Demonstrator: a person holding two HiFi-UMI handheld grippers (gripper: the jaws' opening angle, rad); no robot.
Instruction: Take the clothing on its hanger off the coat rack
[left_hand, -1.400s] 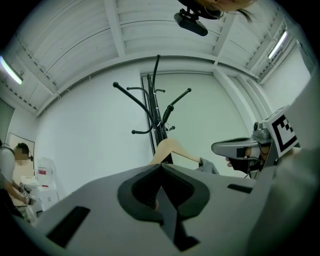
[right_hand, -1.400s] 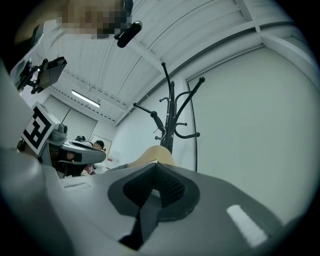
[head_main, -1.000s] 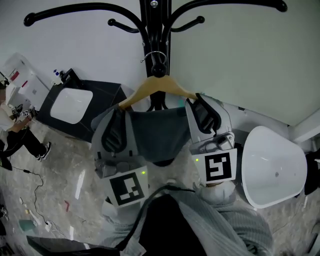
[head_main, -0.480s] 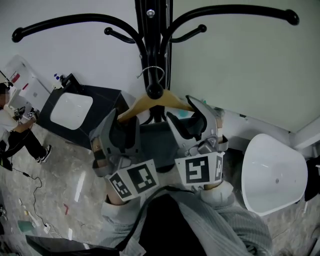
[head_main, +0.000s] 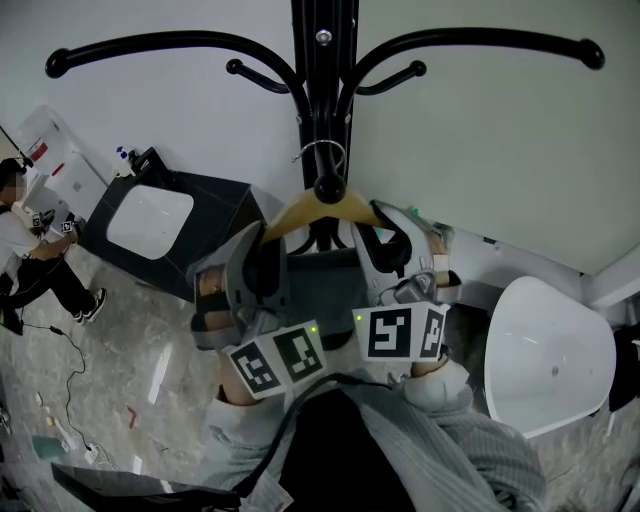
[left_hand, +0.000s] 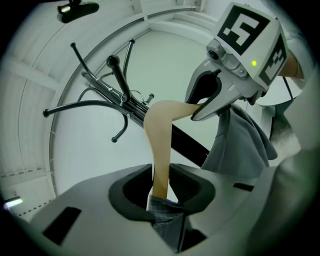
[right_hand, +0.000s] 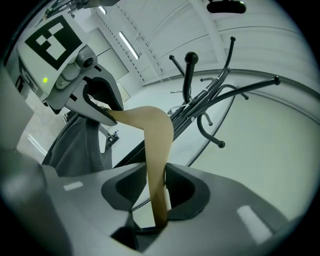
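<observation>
One curved wooden hanger | grey woven clothing | black tubular rack

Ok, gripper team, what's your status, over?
Left gripper and right gripper: fingers just closed on wooden hanger. Hook on coat rack, grey clothing attached. Only peg knob to clear.
</observation>
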